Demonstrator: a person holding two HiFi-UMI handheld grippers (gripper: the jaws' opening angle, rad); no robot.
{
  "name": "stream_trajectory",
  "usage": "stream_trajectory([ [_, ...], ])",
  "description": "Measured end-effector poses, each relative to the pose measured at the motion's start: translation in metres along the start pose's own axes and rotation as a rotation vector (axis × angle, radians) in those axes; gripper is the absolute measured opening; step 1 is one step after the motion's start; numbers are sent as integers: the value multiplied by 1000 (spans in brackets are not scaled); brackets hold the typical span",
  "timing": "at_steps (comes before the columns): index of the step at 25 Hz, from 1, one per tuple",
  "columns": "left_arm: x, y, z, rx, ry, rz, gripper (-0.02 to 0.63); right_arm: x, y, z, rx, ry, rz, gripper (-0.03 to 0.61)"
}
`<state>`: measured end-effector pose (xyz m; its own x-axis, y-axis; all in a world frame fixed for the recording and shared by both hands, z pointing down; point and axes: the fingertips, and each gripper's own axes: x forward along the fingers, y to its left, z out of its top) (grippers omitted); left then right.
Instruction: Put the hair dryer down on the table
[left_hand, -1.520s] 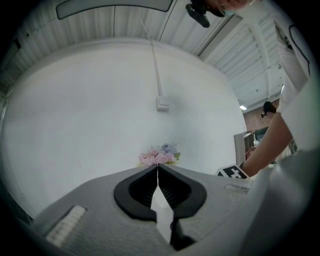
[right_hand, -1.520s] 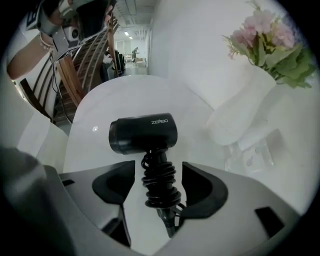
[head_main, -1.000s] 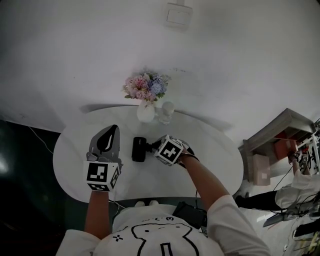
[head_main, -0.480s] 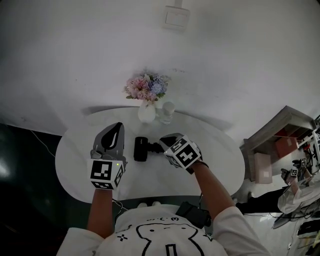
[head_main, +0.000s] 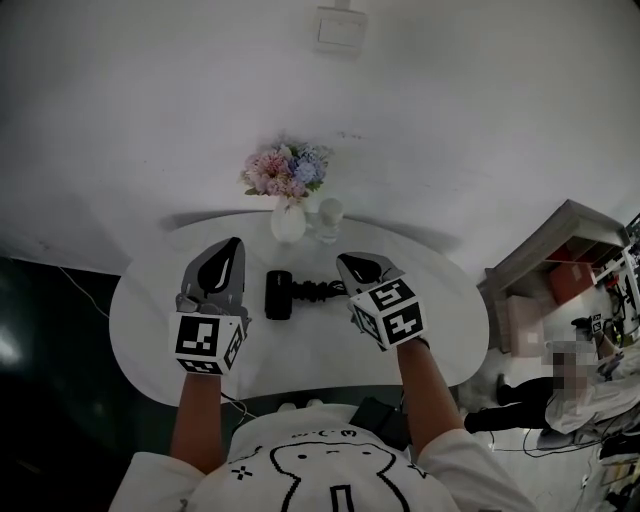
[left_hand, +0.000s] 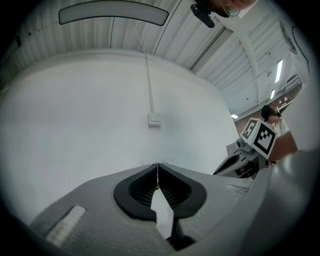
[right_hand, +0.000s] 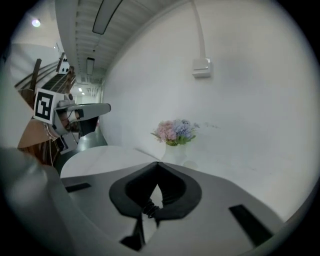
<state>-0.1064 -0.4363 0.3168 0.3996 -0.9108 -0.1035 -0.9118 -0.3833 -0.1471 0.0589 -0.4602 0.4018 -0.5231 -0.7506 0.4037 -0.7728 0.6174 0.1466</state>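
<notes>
The black hair dryer lies on the white oval table, and its coiled cord trails off to the right. My left gripper hovers just left of the dryer, shut and empty, with its pads meeting. My right gripper is to the right of the dryer, apart from it and shut. A bit of the coiled cord shows below through the gap behind its closed tips. Nothing is held.
A white vase of pink and blue flowers and a small white object stand at the table's far edge, against the white wall. A shelf unit stands to the right. Another person is at the far right.
My right gripper has drawn back to the right, away from the dryer's handle, and now points forward. The dryer stays on the table. The left gripper has hardly moved.
</notes>
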Motion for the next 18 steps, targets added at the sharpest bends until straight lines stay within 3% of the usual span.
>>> stream_trajectory([
  [5,2,2,7,9,-18,0,20,-25,-20,23,57,-115,-111,-2],
  [9,4,2,14,4,-39,0,20,-45,-35,38,46,-193,-218,-2],
  [14,7,3,24,12,-64,5,19,-73,-42,56,76,-298,-260,-2],
  [18,5,2,29,21,-83,4,20,-101,-47,67,30,-409,-330,-2],
])
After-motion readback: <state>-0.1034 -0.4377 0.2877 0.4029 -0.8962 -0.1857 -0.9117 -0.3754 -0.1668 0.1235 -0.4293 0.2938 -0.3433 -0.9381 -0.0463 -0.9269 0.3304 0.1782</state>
